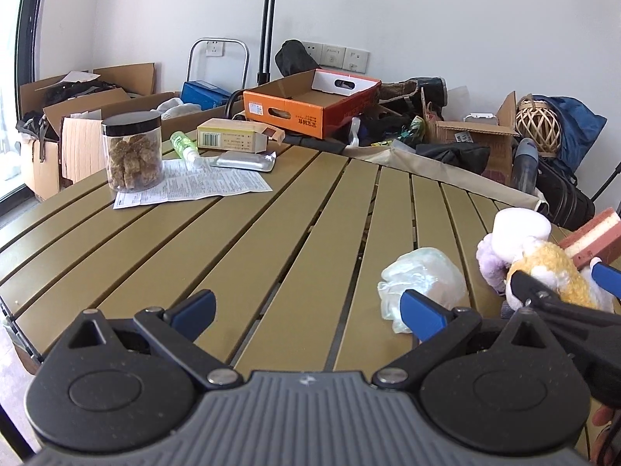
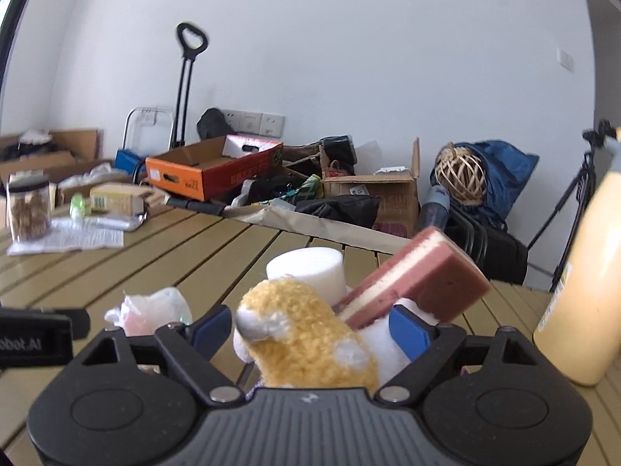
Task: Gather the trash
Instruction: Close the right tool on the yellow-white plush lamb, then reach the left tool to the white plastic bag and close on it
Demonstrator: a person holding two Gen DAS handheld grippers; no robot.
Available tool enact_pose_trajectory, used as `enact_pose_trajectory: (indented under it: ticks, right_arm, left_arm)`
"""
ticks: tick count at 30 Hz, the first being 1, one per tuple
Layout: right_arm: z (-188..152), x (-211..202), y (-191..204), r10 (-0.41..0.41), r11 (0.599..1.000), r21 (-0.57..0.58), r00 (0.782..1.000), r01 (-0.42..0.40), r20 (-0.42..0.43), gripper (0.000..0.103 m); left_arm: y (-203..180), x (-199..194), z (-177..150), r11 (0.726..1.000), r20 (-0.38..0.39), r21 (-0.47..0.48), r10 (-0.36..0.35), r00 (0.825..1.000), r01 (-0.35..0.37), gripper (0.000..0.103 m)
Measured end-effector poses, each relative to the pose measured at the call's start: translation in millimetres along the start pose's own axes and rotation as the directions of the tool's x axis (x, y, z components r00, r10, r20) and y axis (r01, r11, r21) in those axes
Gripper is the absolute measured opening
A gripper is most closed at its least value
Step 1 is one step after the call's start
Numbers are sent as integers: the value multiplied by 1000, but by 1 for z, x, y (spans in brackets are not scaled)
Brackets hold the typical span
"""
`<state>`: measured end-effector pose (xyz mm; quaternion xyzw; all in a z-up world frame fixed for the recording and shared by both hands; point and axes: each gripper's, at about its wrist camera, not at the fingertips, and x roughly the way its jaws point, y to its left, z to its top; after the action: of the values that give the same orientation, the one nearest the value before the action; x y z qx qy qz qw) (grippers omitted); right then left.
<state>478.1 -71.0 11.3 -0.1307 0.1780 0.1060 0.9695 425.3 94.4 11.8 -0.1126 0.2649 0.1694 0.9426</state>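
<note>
The crumpled plastic wrapper (image 1: 423, 279) lies on the table (image 1: 271, 233) just ahead of the wide-open, empty left gripper (image 1: 306, 308), not picked up yet, while the right gripper (image 2: 310, 330) is open around a fluffy toy (image 2: 302, 334).

"obot.AI" on left claw (image 2: 35, 343)

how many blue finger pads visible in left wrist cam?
3. Two on the left gripper: one pad bottom left, one by the plastic wad. One on the right gripper's far finger; its near pad is hidden.
</note>
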Motion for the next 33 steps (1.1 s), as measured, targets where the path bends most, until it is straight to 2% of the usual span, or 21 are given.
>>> enact_pose_trajectory:
  ticks: [2,4,5,6,9,15,26,33]
  right_arm:
    - [-2,4,6,-33,998,-46,999,32,-14,85]
    - [-5,4,8,-26,998,-54,999,25,-20,78]
    - [-5,3,8,-11,999,-51,1000,9,-22,66]
    - [-5,3,8,2,999,-44,1000,-3,-26,63]
    - [-7,-1,7,3,999,-50,1000,-5,-22,59]
    - [-6,-18,-11,15,999,44,999,-16,37,48]
    - [-7,-68,-50,11,983,178,987,-40,161,45]
    - [-13,-86,-82,-55,974,224,980,11,193,45]
  left_arm:
    - [2,1,1,1000,-2,-3,-1,1000,1,103]
    - [3,0,1,1000,-3,-3,-2,1000,2,103]
    - [3,0,1,1000,-3,-3,-3,1000,3,103]
    - [3,0,1,1000,-2,-3,-5,1000,5,103]
    - [4,-3,1,1000,5,1,-10,1000,10,103]
    - [3,-8,2,1000,17,-1,-15,1000,15,103]
    - [-7,-9,4,999,27,-5,-33,999,33,103]
    - [-25,-7,6,998,34,5,-57,998,57,103]
